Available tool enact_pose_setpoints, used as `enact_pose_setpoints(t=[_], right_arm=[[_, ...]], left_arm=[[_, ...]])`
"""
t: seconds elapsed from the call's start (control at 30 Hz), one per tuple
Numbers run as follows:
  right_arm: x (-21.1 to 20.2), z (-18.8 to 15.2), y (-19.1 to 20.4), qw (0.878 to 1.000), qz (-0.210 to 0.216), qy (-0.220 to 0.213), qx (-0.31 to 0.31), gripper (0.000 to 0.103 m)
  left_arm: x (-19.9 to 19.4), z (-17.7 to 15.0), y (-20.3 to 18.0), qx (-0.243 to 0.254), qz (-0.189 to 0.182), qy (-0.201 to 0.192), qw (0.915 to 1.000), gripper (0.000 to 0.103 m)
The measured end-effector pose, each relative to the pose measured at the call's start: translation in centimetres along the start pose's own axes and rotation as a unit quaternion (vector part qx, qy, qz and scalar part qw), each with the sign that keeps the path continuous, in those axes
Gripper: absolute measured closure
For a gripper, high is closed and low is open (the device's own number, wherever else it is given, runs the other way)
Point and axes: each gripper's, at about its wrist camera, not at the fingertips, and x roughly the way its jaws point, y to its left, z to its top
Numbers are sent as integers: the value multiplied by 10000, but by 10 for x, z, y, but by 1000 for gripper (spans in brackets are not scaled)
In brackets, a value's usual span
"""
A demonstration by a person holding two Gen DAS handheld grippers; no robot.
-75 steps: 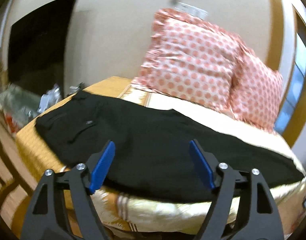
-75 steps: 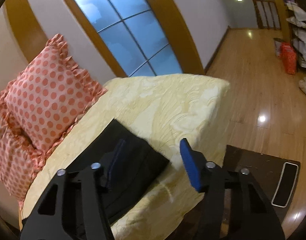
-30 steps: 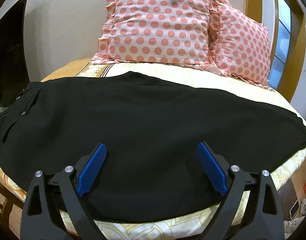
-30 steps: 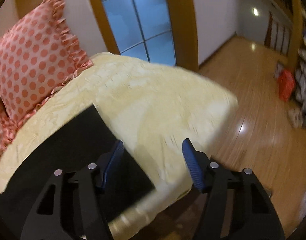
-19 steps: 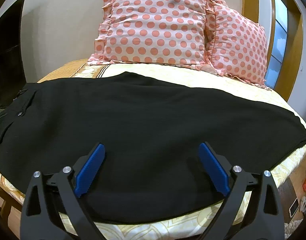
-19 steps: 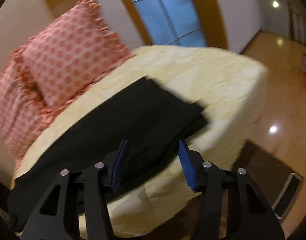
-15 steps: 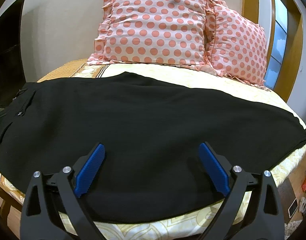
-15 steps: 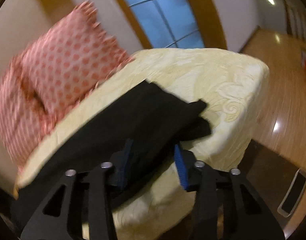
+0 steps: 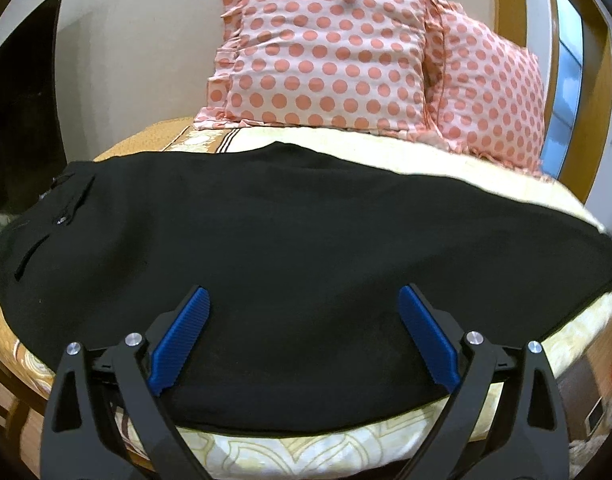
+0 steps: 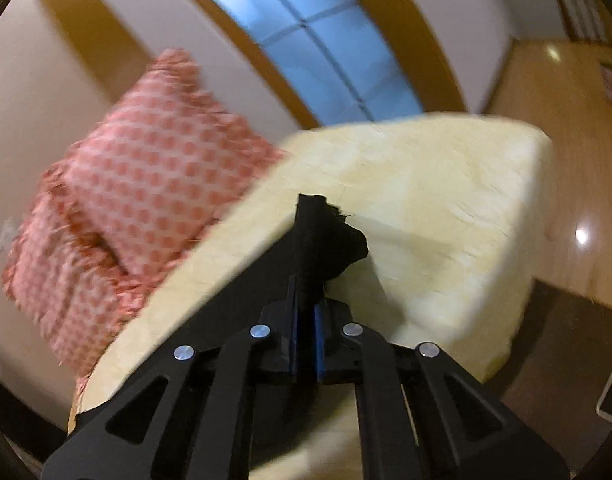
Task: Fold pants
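Observation:
Black pants lie flat across the cream bed, waist with pocket and button at the left, leg ends at the right. My left gripper is open and empty, held over the pants' near edge at mid-length. In the right wrist view my right gripper is shut on the leg end of the pants, and a bunch of black cloth sticks up past the fingertips, lifted off the bed.
Two pink polka-dot pillows lean against the wall at the head of the bed; one shows in the right wrist view. A window is behind. Wooden floor lies to the right of the bed. A dark screen stands at left.
My right gripper closed on the leg end of the pants and lifted it. My left gripper stayed open and nearly still over the middle of the pants.

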Motion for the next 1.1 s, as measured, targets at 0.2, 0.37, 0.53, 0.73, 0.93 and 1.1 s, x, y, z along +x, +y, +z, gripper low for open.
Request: enact_pose_setpoints(t=[0.2,0.37,0.53,0.73,0.93,1.1], right_arm=[[0,-3,99,9883,1148,93,-997,97],[16,-49,205,9510,2390,702,-1830,97],[45,-148,284,8863,3181,2014,-2697,97],[69,-223,299,8528,3017,2862,-3161,97],[54,-223,317,8468,3397,2685,-3090,97],[49,-249,327,8291,3264,2747,-3615,97]], left_arm=[[0,-4,0,35,-24,-39,10000,5],[0,-4,0,14,-91,-61,9999,3],[0,-4,1,-89,-112,-98,9998,2],[0,-3,3,-131,-190,-113,9997,2],[1,-4,2,-123,-186,-131,9997,2],[-7,4,15,-499,-501,-107,9974,2]])
